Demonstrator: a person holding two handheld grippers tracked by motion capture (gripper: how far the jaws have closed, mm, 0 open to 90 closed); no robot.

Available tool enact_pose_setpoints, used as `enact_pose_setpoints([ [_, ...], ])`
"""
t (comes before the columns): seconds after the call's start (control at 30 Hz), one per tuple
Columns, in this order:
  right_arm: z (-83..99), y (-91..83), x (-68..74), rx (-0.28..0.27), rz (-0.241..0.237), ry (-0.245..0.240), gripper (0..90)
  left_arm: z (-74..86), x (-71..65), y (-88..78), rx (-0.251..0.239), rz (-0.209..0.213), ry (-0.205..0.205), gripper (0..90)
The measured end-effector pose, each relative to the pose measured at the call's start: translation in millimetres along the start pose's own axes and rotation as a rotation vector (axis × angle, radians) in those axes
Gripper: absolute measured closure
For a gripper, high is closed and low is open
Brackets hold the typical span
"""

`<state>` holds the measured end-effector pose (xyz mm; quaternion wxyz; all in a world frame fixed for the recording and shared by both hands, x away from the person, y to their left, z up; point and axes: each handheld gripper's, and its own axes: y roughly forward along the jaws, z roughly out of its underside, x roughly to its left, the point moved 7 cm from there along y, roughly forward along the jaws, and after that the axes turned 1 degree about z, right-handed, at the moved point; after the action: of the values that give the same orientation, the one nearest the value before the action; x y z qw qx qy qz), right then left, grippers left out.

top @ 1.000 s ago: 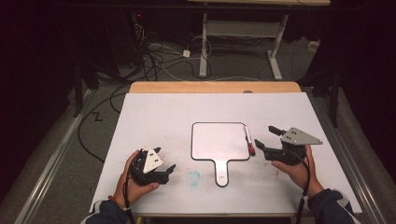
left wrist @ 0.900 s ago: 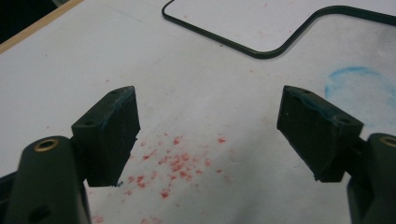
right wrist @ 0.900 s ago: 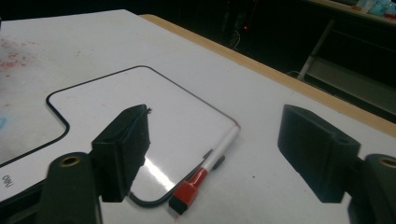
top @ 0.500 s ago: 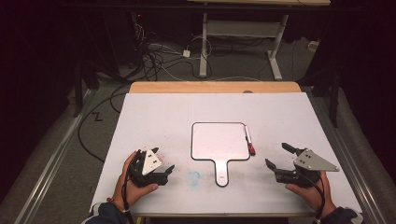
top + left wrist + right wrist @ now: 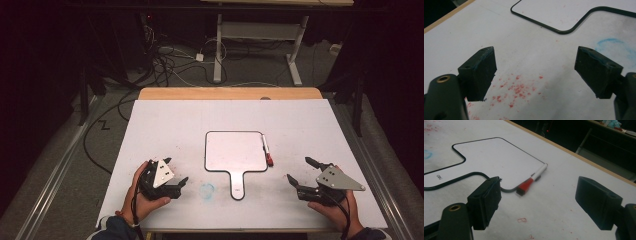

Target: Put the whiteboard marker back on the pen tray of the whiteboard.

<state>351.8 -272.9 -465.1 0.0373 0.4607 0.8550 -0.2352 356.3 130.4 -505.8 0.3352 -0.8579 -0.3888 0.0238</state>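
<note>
Two claws, both empty, both spread wide. The left claw (image 5: 174,173) rests low on the white tabletop (image 5: 170,125) at the near left, nothing between its black pads (image 5: 480,72) — just red specks and a blue smudge (image 5: 207,189) on the surface ahead of it. The right claw (image 5: 300,171) sits at the near right; its jaws have just been opening and now stand fully apart with nothing between them, pointing toward the red-capped white marker pen (image 5: 531,180). That marker lies flat just beside the right edge of the small white paddle-shaped whiteboard with a black rim and handle (image 5: 235,150), touching or nearly touching the rim; the right gripper view puts its red cap (image 5: 524,187) nearest the claw. The board lies mid-tabletop, handle toward the person, its writing face blank as far as can be seen. Judged from how things lie: the work looks either barely begun or at a pause — marker not held, board unmarked, both claws well apart from the board. What seems left: close the right claw on the marker, lift it, then use it on the board, perhaps with the left claw steadying the handle.
</note>
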Motion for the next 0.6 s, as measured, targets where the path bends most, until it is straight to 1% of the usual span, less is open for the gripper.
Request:
enact_pose_setpoints([
  [0.17, 0.9, 1.3, -0.9, 0.005, -0.001, 0.006, 21.7, 0.6, 0.4, -0.2, 0.003, -0.002, 0.000, 16.8],
  [0.43, 1.5, 3.7, 1.4, 0.011, -0.012, 0.002, 21.7, -0.7, 2.0, 1.7, 0.002, -0.004, -0.005, 16.8],
  [0.6, 2.1, 0.9, -1.1, 0.003, 0.011, 0.007, 22.4, -2.2, 1.7, 5.0, 0.009, 0.000, 0.007, 16.8],
])
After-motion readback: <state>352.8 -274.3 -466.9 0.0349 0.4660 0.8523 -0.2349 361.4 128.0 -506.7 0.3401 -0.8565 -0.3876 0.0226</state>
